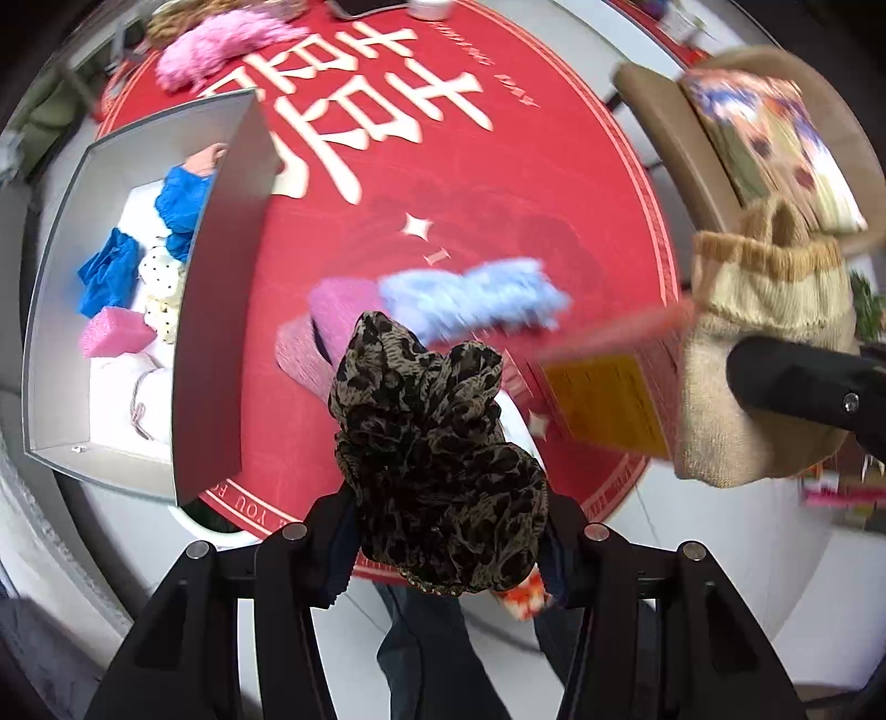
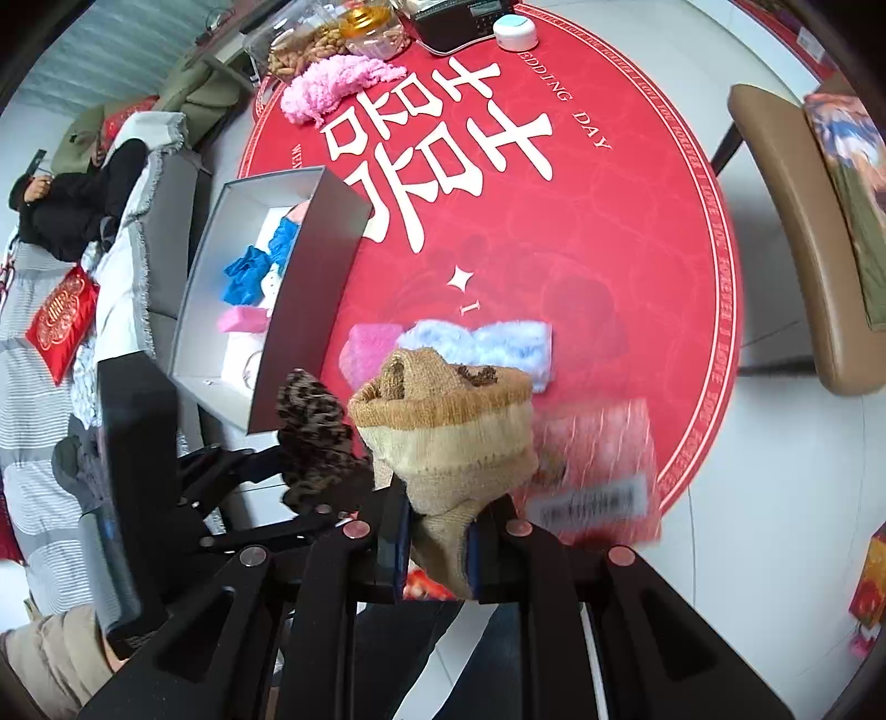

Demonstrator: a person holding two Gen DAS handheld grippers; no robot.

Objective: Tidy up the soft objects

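Observation:
My left gripper (image 1: 443,545) is shut on a leopard-print scrunchie (image 1: 437,465), held above the table's near edge; the scrunchie also shows in the right wrist view (image 2: 313,437). My right gripper (image 2: 437,545) is shut on a beige knitted sock (image 2: 448,432), also seen in the left wrist view (image 1: 764,360). A grey open box (image 1: 216,310) at the left holds blue cloth (image 1: 111,271), a pink sponge (image 1: 113,332) and white items. A light blue fluffy cloth (image 1: 476,299) and a pink cloth (image 1: 332,327) lie on the red round table mat (image 1: 498,183).
A fluffy pink item (image 2: 332,88) lies at the mat's far side, near jars of snacks (image 2: 310,44) and a black device (image 2: 465,22). A red packet (image 2: 598,476) lies near the sock. A brown chair (image 2: 797,238) stands to the right, a sofa (image 2: 66,266) at left.

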